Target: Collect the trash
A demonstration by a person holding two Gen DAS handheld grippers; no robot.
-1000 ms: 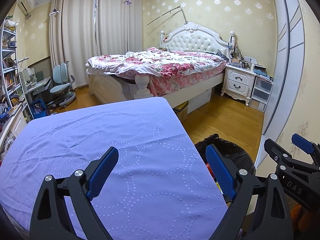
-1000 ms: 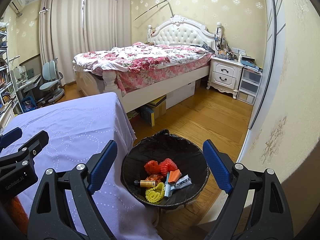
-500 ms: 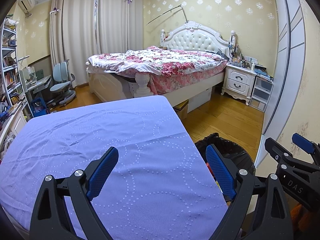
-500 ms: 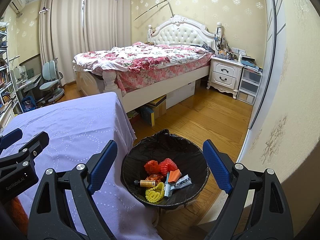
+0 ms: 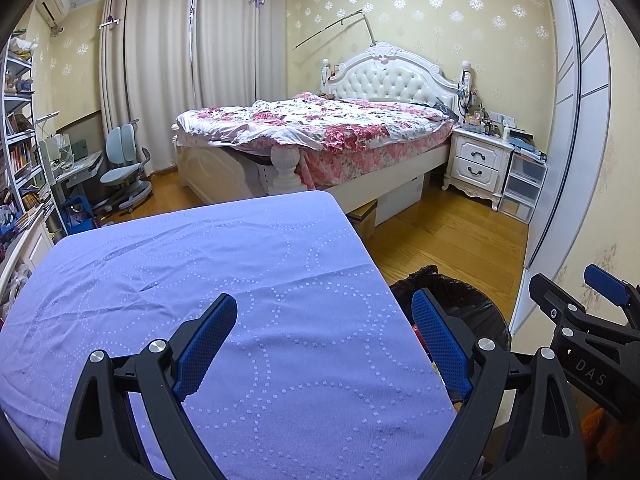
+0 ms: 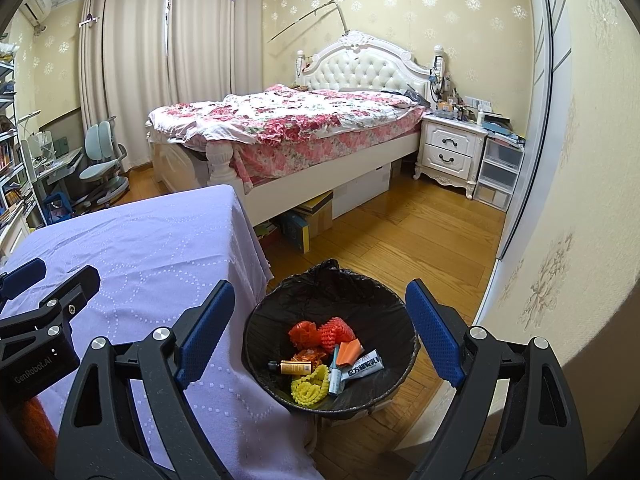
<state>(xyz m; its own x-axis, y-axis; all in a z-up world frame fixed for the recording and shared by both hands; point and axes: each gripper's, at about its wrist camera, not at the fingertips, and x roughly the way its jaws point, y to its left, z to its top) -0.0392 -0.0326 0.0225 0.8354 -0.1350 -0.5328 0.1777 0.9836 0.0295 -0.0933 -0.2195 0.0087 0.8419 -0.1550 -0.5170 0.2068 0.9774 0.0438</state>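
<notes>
A black-lined trash bin (image 6: 280,312) stands on the floor by the table's right side and holds several pieces of trash: red foam nets (image 6: 336,330), a yellow foam net (image 6: 310,388), a small bottle (image 6: 294,367) and a tube (image 6: 366,366). My right gripper (image 6: 320,332) is open and empty above the bin. My left gripper (image 5: 324,340) is open and empty above the purple tablecloth (image 5: 200,280). The bin's rim (image 5: 452,292) shows in the left wrist view, its contents mostly hidden. The right gripper (image 5: 592,320) also shows there at the right edge.
A bed (image 6: 300,128) with a floral cover fills the back of the room. A white nightstand (image 6: 450,152) and plastic drawers (image 6: 500,172) stand at its right. A desk chair (image 5: 124,168) and shelves (image 5: 20,140) are at the left. Boxes (image 6: 312,220) lie under the bed.
The left wrist view has shifted slightly, showing the table a little lower. The right gripper and the bin's contents look the same.
</notes>
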